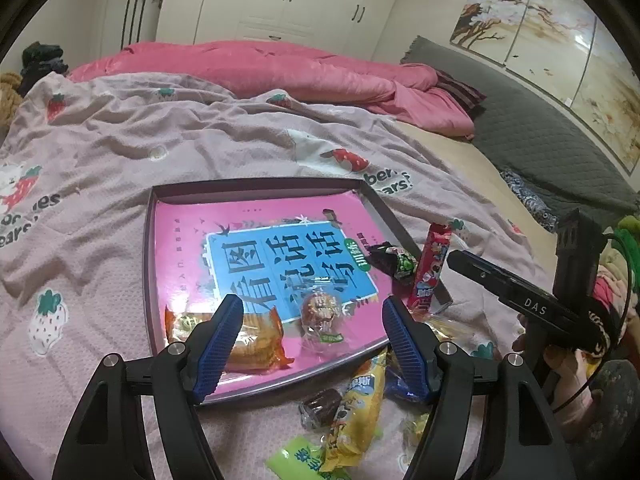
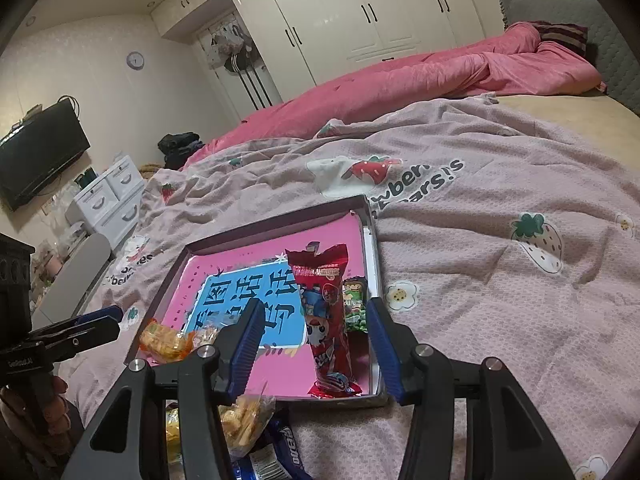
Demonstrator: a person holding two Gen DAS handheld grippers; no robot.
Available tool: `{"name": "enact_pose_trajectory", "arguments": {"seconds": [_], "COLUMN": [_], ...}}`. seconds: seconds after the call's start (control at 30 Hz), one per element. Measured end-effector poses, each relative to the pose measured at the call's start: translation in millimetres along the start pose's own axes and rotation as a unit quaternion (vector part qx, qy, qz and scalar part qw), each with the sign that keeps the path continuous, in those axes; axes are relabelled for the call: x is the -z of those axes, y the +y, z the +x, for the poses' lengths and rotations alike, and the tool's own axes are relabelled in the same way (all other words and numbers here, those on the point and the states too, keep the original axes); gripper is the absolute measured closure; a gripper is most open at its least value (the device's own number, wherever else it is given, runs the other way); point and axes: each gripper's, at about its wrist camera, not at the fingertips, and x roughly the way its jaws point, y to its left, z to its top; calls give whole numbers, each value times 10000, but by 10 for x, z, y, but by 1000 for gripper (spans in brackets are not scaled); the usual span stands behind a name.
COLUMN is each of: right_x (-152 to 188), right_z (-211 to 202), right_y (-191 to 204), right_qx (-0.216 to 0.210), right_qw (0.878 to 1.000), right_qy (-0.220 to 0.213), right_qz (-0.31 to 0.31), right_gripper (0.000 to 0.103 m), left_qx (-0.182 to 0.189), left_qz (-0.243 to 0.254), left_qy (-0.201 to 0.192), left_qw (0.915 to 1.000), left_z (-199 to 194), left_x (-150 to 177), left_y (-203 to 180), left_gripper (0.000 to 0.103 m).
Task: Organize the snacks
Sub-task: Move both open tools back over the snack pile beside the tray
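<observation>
A shallow tray (image 1: 376,194) with a pink printed bottom lies on the bed's blanket (image 1: 120,140). In it are an orange packet (image 1: 260,340) and a clear-wrapped sweet (image 1: 322,312). A red packet (image 2: 326,320) stands between the right gripper's (image 2: 316,344) spread jaws, untouched as far as shows. The left gripper (image 1: 312,344) hovers, jaws spread and empty. More snacks (image 1: 352,404) lie beside the tray.

L gripper (image 1: 312,320) jaws wide, empty; R gripper (image 2: 316,332) jaws apart.
</observation>
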Motion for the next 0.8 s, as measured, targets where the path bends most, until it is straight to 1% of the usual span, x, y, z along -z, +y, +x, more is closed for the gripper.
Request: {"name": "enact_pose_trajectory", "arguments": {"seconds": [0.3,0.47,0.53,0.8], "right_x": [20,44,49,75], "right_z": [-71,-135,-146,-206], "right_y": [25,43,49,106], "right_qx": [40,55,66,74], "right_qw": [10000,9999,9999,9998], "right_qy": [-55,-84,-93,-117], "right_qz": [-42,-56,-60,-153], "right_gripper": [51,50,48,47], "left_qx": [-28,26,47,71], "left_qz": [37,4,8,28], "left_qy": [-39,-64,-70,-52], "left_qw": [10000,10000,10000,10000], "left_z": [-71,-134,-163,-195], "left_x": [11,13,22,51], "left_y": [-28,-37,-50,-82], "left_gripper": [29,29,29,29]}}
